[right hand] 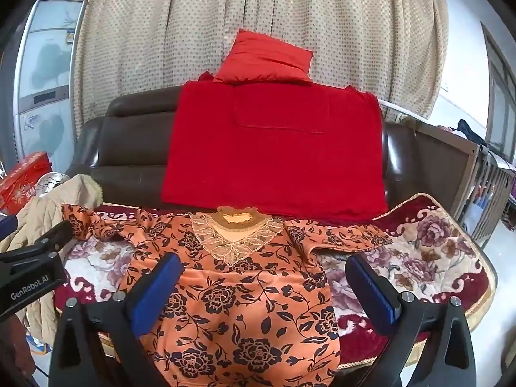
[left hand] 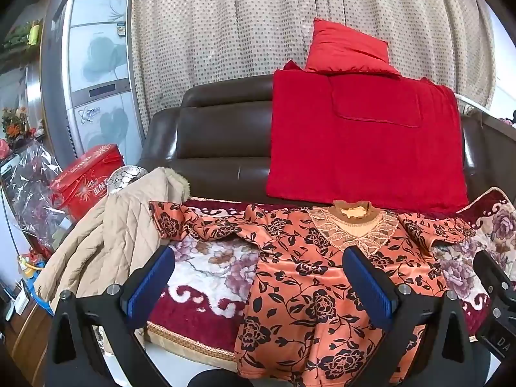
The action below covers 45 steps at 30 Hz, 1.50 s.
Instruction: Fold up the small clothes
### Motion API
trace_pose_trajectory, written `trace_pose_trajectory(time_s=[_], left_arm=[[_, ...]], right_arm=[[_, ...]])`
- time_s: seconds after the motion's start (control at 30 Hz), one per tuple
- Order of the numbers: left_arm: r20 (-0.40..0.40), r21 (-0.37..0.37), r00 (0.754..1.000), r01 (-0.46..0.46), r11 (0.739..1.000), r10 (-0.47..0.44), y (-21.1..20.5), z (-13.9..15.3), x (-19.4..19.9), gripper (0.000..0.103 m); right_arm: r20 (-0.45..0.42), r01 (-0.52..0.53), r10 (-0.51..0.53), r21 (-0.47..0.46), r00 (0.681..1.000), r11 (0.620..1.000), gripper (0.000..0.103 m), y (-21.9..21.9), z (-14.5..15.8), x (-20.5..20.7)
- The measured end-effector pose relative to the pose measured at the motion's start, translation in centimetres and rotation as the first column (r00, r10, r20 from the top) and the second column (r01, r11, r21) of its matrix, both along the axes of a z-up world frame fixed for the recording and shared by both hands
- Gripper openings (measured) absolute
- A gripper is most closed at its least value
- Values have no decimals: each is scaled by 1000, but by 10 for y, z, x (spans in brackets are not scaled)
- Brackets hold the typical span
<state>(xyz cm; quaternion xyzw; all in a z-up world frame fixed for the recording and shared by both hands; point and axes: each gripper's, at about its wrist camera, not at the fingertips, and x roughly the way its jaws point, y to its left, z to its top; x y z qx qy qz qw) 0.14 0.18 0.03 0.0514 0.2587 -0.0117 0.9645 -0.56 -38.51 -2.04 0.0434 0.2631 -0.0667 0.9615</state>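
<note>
Both sets of jaws were wide open, nothing in them. The left gripper [left hand: 258,277] and right gripper [right hand: 262,282] hung over the orange floral top [right hand: 238,293], which lay spread flat, sleeves out, on the flowery sofa cover [right hand: 429,248]. A beige coat [left hand: 106,235] sat left, a red blanket [right hand: 274,151] draped behind.

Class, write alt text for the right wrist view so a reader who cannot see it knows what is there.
An orange floral top lies spread flat, sleeves out, on a flowered blanket, seen between the open jaws of the right gripper. Behind it a red cloth drapes over a brown sofa, with a red pillow on top.
</note>
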Motion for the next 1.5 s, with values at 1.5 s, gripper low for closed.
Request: trace_pose_trajectory(time_s=[1.5], left_arm=[[-376,131,925,119,984,-61,-74,-257,187,103]], right_arm=[[-297,410,-297,780,907,472,76,-414,-297,235]])
